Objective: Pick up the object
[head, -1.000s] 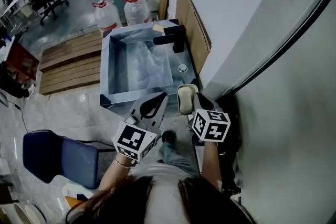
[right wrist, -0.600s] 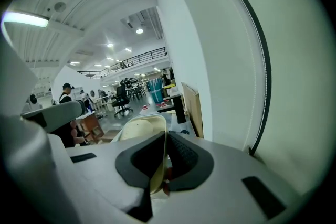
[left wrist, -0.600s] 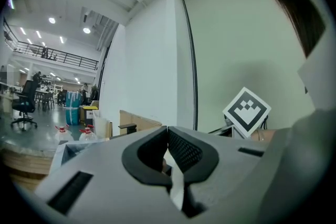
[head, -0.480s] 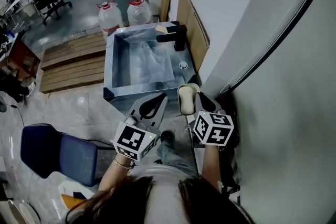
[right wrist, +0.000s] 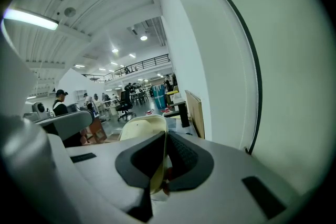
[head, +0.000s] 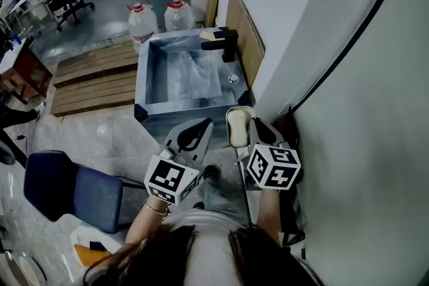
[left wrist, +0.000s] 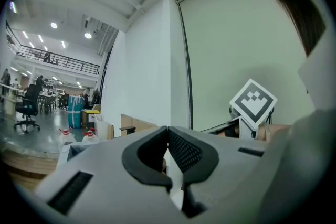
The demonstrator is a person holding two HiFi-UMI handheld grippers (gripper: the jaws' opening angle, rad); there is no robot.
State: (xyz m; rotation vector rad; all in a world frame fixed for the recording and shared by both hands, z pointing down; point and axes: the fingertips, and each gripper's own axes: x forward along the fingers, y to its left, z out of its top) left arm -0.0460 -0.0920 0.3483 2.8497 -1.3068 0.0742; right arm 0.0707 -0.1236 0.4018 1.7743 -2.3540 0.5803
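Two jugs (head: 142,21), sink (head: 184,104) ahead, right gripper (right wrist: 166,136) clamping object (head: 237,127)

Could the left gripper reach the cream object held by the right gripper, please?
Probably yes: the left gripper sits just beside the cream object with nothing between them, though its jaws are shut and would need opening first.
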